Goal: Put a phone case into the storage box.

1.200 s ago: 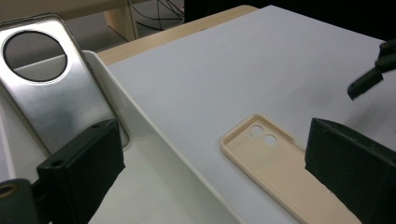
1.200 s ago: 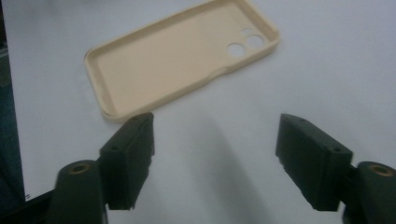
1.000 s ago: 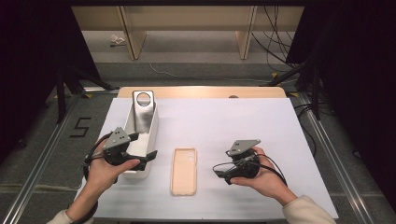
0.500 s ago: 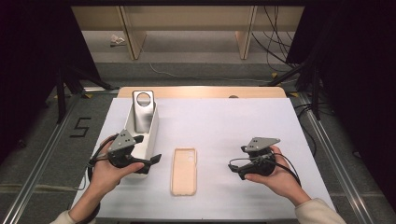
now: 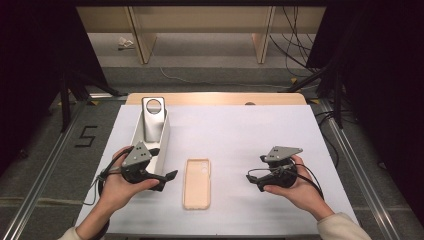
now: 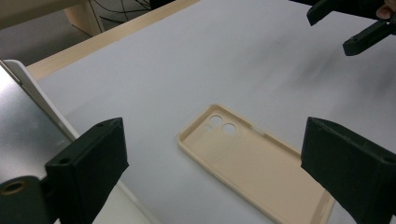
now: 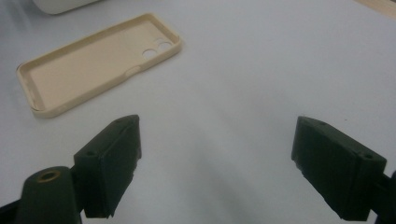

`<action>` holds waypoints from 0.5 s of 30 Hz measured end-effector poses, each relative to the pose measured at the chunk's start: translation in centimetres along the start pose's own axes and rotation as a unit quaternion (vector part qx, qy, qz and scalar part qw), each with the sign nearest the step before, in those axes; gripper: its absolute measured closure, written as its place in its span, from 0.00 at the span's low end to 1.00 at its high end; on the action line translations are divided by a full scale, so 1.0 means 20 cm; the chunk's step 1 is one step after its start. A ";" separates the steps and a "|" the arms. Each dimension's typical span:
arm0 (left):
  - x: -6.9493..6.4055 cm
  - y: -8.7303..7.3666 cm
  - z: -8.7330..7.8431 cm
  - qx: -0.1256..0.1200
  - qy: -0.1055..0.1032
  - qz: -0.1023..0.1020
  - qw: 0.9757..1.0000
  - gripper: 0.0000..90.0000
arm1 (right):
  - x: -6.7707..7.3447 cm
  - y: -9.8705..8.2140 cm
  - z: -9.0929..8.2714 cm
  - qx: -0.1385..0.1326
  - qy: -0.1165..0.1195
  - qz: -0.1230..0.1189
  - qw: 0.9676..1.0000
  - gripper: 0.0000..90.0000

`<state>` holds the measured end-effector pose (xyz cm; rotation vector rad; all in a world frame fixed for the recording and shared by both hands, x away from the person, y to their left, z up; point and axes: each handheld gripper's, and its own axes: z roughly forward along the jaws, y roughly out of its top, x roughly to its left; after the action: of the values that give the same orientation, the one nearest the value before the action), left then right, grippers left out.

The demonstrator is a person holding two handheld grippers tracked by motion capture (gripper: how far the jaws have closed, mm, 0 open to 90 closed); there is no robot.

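White table (image 5: 240,130): phone case (image 5: 197,183) btwn both open grippers.

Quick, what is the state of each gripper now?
Left gripper: open, holding nothing, beside the phone case.
Right gripper: open, holding nothing.

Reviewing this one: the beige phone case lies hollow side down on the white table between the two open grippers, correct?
Not quite. The beige phone case lies hollow side up: the left gripper view shows its raised rim and inner face. It does lie on the white table between the open left gripper and right gripper.
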<state>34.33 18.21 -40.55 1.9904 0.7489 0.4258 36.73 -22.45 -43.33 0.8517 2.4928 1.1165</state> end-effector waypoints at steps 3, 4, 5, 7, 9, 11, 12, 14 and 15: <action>-0.02 0.01 0.01 0.005 -0.010 0.008 1.000 0.07 | 0.00 0.00 0.00 0.000 -0.001 0.001 1.000 0.19; -0.03 0.01 0.01 0.007 -0.013 0.011 1.000 0.07 | 0.00 0.00 0.00 0.000 0.000 0.001 1.000 0.19; -0.04 0.02 0.01 0.010 -0.016 0.015 1.000 0.08 | 0.00 0.00 0.00 0.000 -0.001 0.001 1.000 0.19; -0.06 0.02 0.02 0.016 -0.022 0.025 0.999 0.08 | 0.00 0.00 0.00 -0.001 -0.001 0.001 1.000 0.19; -0.08 0.02 0.03 0.028 -0.027 0.037 0.999 0.09 | 0.00 0.00 0.00 -0.001 -0.001 0.002 1.000 0.19; -0.10 0.02 0.05 0.038 -0.032 0.050 0.998 0.10 | -0.01 0.00 0.00 -0.002 -0.001 0.002 1.000 0.19; -0.11 0.02 0.05 0.043 -0.036 0.055 0.997 0.10 | -0.01 0.00 0.00 -0.002 -0.002 0.002 1.000 0.19; -0.13 0.02 0.07 0.055 -0.047 0.064 0.995 0.11 | -0.01 0.00 0.00 -0.003 -0.001 0.002 1.000 0.19; -0.14 0.02 0.08 0.061 -0.053 0.067 0.994 0.12 | -0.01 0.00 0.00 -0.003 -0.002 0.002 1.000 0.19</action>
<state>33.27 15.19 -41.10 2.1686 0.5886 0.3574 36.87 -22.58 -43.33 0.8576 2.4846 1.1225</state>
